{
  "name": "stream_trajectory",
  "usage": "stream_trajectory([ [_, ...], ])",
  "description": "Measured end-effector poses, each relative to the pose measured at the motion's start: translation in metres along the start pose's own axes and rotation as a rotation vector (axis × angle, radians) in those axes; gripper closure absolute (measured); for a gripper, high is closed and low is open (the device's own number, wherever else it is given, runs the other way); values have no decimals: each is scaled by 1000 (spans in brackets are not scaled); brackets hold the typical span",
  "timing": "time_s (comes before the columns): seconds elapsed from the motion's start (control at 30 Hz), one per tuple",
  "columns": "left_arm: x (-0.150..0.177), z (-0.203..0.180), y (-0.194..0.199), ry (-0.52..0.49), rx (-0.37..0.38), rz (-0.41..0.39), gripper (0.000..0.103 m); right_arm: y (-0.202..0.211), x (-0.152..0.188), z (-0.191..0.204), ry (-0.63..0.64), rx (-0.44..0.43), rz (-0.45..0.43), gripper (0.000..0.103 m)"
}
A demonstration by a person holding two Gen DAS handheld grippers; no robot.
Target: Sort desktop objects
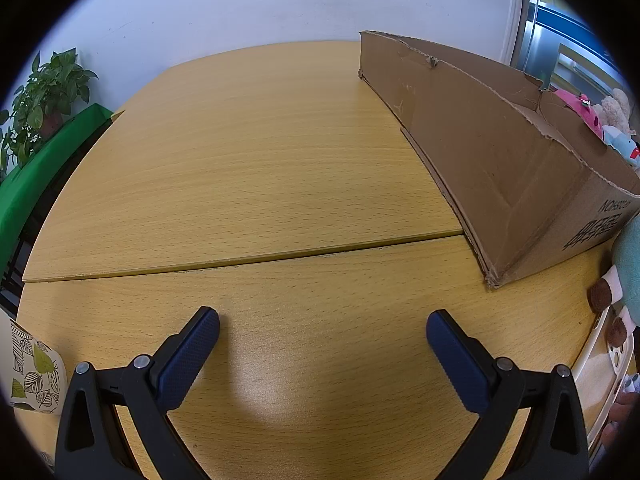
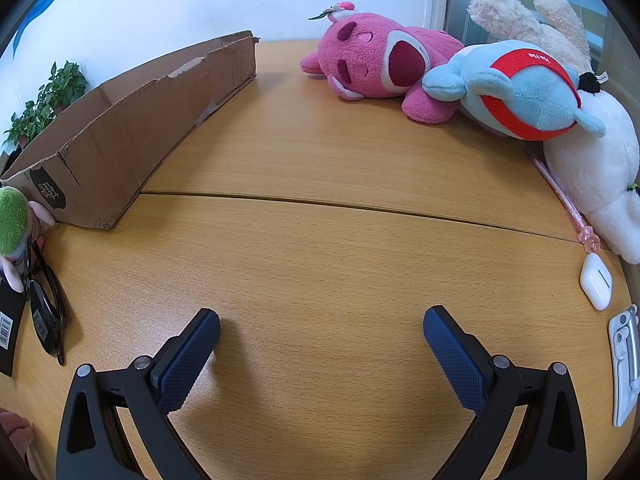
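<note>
A long open cardboard box [image 1: 480, 152] lies on the wooden table [image 1: 248, 168], to the right in the left wrist view and to the left in the right wrist view [image 2: 120, 136]. My left gripper [image 1: 322, 324] is open and empty over bare table. My right gripper [image 2: 320, 320] is open and empty too. Ahead of it at the back right lie a pink plush bear [image 2: 376, 60], a blue and red plush [image 2: 520, 88] and a white plush [image 2: 600, 184]. A pink pen [image 2: 560, 196] and a white earbud case [image 2: 596, 282] lie at the right.
Black sunglasses [image 2: 46, 304] and a green-haired plush [image 2: 12, 220] lie at the left of the right wrist view. A white clip-like object [image 2: 624, 364] sits at the far right. A teal plush [image 1: 628, 264] sits right of the box. A potted plant [image 1: 44, 92] stands beyond the table's left edge.
</note>
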State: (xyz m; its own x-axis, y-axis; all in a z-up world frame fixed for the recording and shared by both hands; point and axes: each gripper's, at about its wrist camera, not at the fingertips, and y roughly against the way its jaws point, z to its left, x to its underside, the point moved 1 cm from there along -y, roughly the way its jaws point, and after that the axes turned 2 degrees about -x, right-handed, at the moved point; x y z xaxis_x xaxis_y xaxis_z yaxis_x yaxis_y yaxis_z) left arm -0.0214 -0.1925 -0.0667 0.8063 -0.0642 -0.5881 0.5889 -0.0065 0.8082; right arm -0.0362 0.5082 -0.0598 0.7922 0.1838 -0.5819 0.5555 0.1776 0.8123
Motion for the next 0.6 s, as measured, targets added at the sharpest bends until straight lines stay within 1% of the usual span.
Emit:
stream_trajectory([
  [0.6,0,0,0,2,-1,0,0,0,0,0,0,0,0,0],
])
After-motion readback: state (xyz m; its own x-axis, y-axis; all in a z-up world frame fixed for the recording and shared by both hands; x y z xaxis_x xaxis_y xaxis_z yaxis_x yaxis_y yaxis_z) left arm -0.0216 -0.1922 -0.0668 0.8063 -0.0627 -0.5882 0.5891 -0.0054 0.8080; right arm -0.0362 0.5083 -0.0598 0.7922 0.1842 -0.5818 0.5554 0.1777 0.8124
